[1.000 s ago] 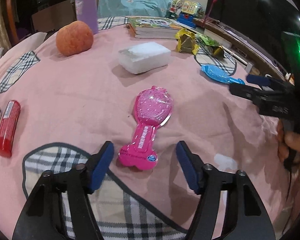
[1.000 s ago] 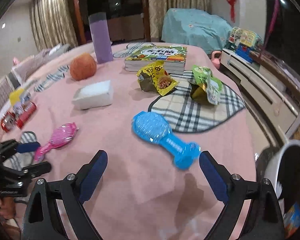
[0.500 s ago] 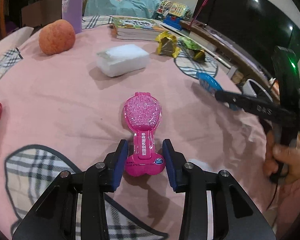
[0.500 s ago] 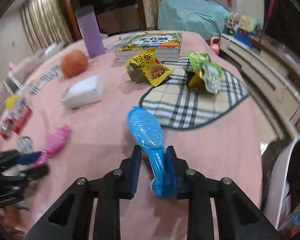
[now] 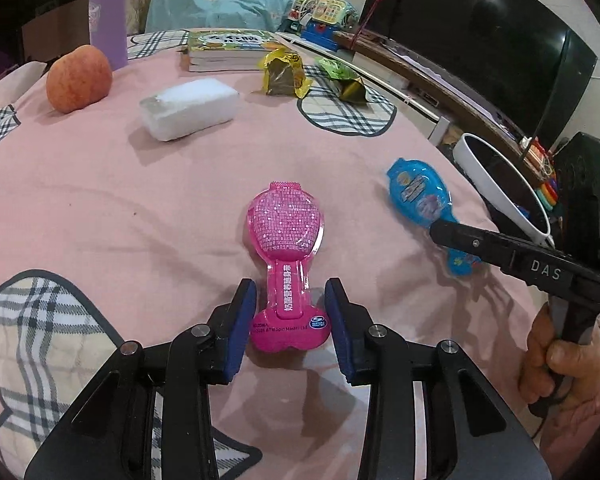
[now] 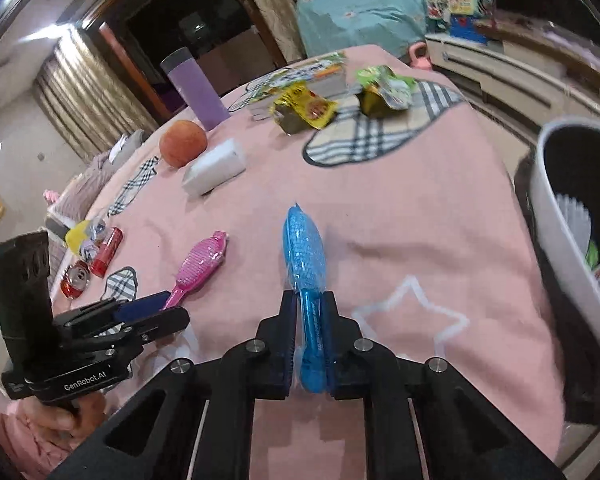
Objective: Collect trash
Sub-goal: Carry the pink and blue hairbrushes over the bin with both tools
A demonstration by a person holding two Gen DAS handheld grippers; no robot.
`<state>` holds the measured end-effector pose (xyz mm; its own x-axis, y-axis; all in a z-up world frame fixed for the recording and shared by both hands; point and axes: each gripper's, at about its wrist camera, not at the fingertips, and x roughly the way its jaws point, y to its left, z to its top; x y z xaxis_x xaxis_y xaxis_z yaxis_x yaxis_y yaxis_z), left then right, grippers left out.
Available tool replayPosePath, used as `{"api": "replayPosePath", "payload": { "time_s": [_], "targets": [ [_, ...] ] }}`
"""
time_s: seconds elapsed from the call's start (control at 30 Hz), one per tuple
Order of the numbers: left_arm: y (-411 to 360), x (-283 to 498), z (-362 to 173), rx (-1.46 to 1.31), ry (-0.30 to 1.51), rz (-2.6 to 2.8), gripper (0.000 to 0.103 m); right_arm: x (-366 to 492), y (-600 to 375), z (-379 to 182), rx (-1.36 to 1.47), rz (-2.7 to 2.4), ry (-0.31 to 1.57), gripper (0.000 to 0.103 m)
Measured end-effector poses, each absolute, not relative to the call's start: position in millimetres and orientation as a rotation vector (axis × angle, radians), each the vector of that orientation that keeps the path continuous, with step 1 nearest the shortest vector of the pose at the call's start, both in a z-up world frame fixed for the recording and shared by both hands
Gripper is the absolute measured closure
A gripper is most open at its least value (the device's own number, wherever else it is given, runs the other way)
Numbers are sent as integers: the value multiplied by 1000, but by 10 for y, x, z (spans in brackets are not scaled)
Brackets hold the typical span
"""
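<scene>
The pink tablecloth (image 5: 100,208) spreads out ahead of both my grippers, and past my right fingers, off the table's edge, stands the white bin (image 6: 560,216) with scraps already in it; I judge it is there so trash can go straight over the side.

Far beyond my left fingers sit the things I take for keepers: a stack of books (image 5: 228,50), a purple tumbler (image 5: 107,10), an apple (image 5: 79,79) and a white foam block (image 5: 189,109). Between the books and my right fingers lie a yellow wrapper (image 6: 302,109) and a green wrapper (image 6: 384,94), both crumpled and untouched, likely trash to fetch later.

My right gripper (image 6: 308,332) is pressed tight on the handle of the blue toy package (image 6: 304,264), which stands on edge between the pads, its wide end pointing away from me. Gripping the narrow handle suits the small span of my fingers.

My left gripper (image 5: 290,324) is partly closed around the handle end of the pink toy package (image 5: 286,256), which lies flat straight ahead. The pads sit just beside the flared base on either side; whether they actually touch it I cannot tell, and it rests on the cloth. Closing a little more should secure it.
</scene>
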<state>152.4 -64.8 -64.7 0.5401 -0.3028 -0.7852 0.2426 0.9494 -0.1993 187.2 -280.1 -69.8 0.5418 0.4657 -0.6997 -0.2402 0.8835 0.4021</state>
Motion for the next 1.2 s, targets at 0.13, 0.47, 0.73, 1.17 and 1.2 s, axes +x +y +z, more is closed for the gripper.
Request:
{"api": "replayPosePath", "payload": {
  "time_s": [0.13, 0.47, 0.73, 1.17, 1.2],
  "targets": [
    [-658, 1546, -670, -61, 939, -312, 68, 1880, -2812, -750, 278, 410, 901, 93],
    [-780, 1522, -514, -98, 894, -366, 68, 1715, -2942, -633, 330, 405, 833, 98],
    [-1248, 1426, -267, -57, 845, -466, 68, 1469, -3229, -484, 363, 363, 781, 98],
    [-1963, 1359, -82, 13, 814, -604, 68, 1134, -3964, -360, 396, 195, 725, 98],
    [-2007, 1359, -70, 17, 812, -612, 68, 1113, -4013, -347, 399, 186, 721, 98]
  ]
}}
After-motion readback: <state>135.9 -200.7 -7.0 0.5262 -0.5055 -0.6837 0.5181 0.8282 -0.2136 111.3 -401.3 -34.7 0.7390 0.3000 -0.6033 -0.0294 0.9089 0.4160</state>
